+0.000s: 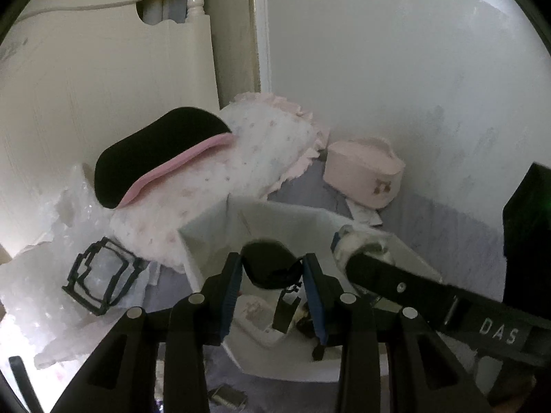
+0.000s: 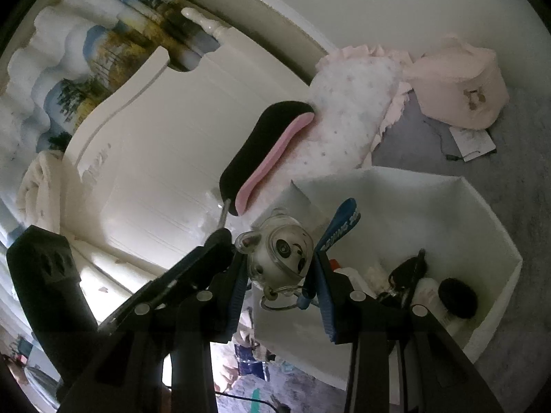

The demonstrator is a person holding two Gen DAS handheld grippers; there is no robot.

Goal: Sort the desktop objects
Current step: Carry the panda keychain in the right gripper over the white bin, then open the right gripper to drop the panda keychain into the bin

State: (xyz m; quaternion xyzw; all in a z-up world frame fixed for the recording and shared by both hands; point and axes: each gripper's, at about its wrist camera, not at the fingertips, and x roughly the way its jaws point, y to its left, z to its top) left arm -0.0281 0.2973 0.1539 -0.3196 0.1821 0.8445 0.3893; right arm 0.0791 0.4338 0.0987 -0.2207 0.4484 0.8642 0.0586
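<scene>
Two handheld grippers work above an open white box (image 1: 303, 216) that rests on a grey-lilac bed cover (image 2: 516, 179). The left gripper (image 1: 272, 270) has a dark, rounded pouch-like object (image 1: 268, 265) between its blue-padded fingers (image 1: 230, 292); the pads stand at its sides, though firm contact cannot be confirmed, and the object hangs just over the box's interior. Below that gripper, inside the box, lie a small white container (image 1: 255, 313) and several dark items too blurred to identify. The right gripper (image 2: 280, 268) is closed on a clear panda-shaped keychain (image 2: 280, 258), pads pressing its two sides; a metal key ring (image 2: 279, 301) hangs beneath the charm and a blue lanyard strap (image 2: 339, 223) rises just beyond the right-hand finger. This gripper holds the keychain over the near corner of the box, and in the left wrist view it enters from the right, next to the left gripper. To the right of the right gripper, in the box, sit a black-capped bottle (image 2: 456, 297) and a dark bunch of keys (image 2: 408, 270). Beyond both grippers lie a black and pink eye mask (image 1: 155, 158) on a ruffled, dotted white pillow (image 1: 261, 144), and farther right a pale pink zip pouch (image 1: 365, 172). Left of the left gripper, a black rectangular frame (image 1: 100, 278) rests on crinkled clear plastic wrap (image 1: 41, 275). A white headboard (image 2: 155, 137) stands behind.
</scene>
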